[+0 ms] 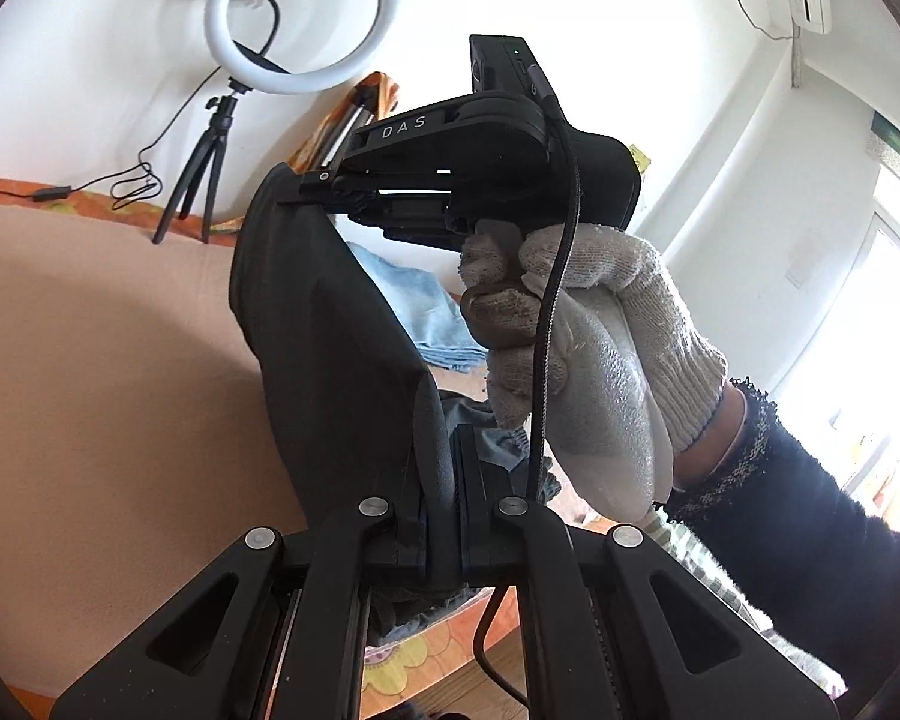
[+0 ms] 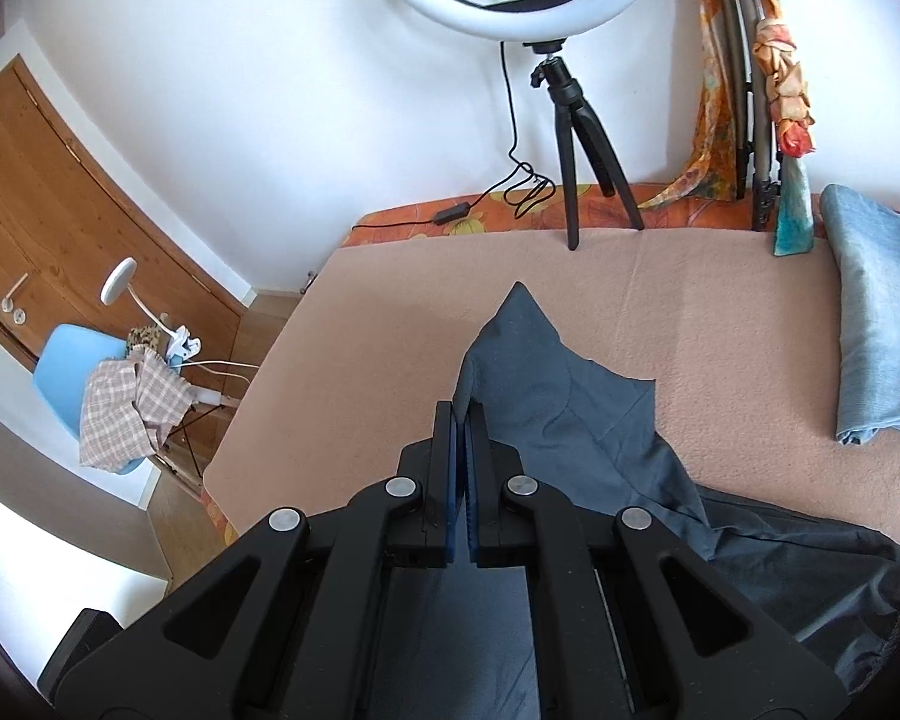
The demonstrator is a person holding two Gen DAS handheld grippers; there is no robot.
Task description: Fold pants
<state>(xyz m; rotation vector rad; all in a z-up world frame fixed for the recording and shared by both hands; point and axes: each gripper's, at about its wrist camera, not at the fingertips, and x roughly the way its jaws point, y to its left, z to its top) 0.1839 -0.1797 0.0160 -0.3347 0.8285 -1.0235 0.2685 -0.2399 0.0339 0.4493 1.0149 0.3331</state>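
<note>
On our left, the black two-finger left gripper [image 1: 441, 468] is clamped on a fold of the dark charcoal fabric pants [image 1: 324, 324], which rise from it as a taut band to the black right gripper [image 1: 321, 192], held by a hand in a white knitted glove [image 1: 576, 336]. That gripper too is pinched tight on the cloth, its blue pads [image 2: 457, 450] biting an edge near a pointed corner [image 2: 517, 294]. So we hold the pants lifted between both tools, the rest trailing onto the peach fleece-covered table [image 2: 390, 312]; which part of the garment each tool holds we cannot quite tell. To do this well, we should keep the span tight and level, carry both ends together, and lay the edge down square, clear of the folded light-blue cloth [image 2: 876, 324] at far right.
</note>
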